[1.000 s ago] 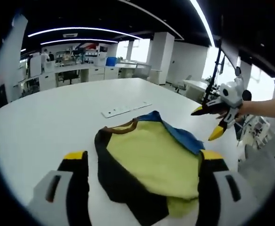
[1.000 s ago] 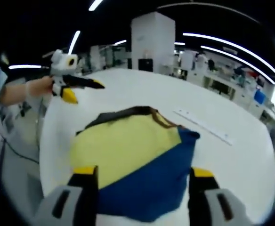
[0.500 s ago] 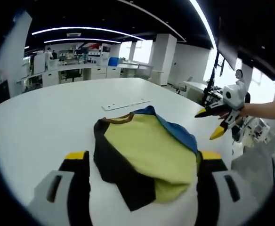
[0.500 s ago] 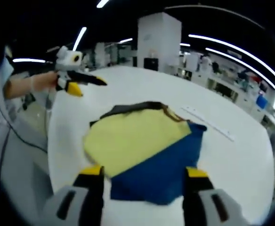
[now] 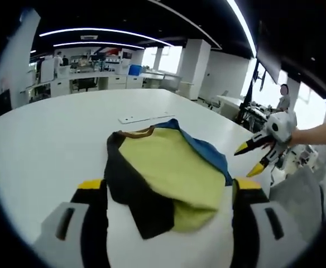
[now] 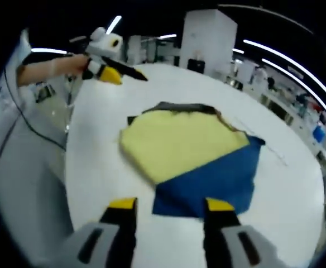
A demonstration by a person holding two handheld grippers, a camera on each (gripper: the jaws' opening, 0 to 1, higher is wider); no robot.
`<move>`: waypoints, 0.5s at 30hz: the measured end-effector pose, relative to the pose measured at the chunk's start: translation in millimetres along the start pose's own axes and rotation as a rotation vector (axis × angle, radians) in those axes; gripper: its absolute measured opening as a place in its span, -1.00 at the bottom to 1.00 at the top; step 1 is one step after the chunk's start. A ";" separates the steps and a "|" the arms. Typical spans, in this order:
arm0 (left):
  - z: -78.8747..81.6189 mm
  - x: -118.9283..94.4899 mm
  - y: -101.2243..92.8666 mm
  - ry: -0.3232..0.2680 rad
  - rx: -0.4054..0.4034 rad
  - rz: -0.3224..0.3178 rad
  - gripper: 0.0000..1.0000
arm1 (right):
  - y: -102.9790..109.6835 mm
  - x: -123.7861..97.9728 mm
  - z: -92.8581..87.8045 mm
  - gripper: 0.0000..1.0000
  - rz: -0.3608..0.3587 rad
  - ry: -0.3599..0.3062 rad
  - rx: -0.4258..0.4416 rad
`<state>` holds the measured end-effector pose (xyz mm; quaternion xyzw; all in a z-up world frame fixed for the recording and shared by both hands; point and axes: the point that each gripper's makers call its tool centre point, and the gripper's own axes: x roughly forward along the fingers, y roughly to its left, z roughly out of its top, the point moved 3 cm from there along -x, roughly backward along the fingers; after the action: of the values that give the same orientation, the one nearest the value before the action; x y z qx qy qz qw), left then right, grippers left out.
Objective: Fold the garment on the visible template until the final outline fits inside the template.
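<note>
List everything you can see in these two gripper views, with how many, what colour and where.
Folded fabric garment: one, yellow, black and blue panels with a brown collar, lying on the table between the two grippers.
Round table: one, white, under the garment.
Flat narrow strip: one, white, on the table beyond the garment's collar.
Office desks and cabinets: several, white, in the background past the table.
Square pillar: one, white, behind the table.
Ceiling light strips: several, white, overhead.
Left gripper: one, white body with black jaws and yellow tips, held in the air beside the garment, jaws apart, empty.
Right gripper: one, same colours, in the air beside the garment, jaws apart, empty.
Person's forearm: one, behind the right gripper.
</note>
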<state>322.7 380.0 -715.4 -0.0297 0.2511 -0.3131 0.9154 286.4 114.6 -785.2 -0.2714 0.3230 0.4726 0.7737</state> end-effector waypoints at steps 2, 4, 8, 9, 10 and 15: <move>-0.3 -3.3 -2.4 -0.007 -0.007 0.002 0.78 | 5.0 6.5 -5.0 -0.25 0.014 0.030 -0.066; -1.1 -5.2 -2.6 -0.008 -0.011 0.006 0.78 | 9.8 11.7 -8.6 -0.31 0.022 0.059 -0.113; -6.1 -8.3 -2.6 -0.005 -0.022 0.011 0.78 | 11.3 19.2 -14.1 -0.46 0.008 0.095 -0.196; -8.6 -9.1 -1.1 -0.004 -0.024 0.012 0.78 | 15.2 21.2 -12.8 -0.46 0.014 0.091 -0.190; -10.7 -10.2 -0.7 -0.004 -0.025 0.014 0.77 | 16.1 22.7 -13.0 -0.47 0.019 0.093 -0.196; -17.2 -14.5 -2.4 0.003 -0.039 0.019 0.77 | 15.2 28.8 -12.6 -0.57 0.026 0.091 -0.204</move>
<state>303.4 388.4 -723.4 -0.0449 0.2587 -0.2992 0.9174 279.5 127.6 -816.9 -0.3657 0.3113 0.5001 0.7206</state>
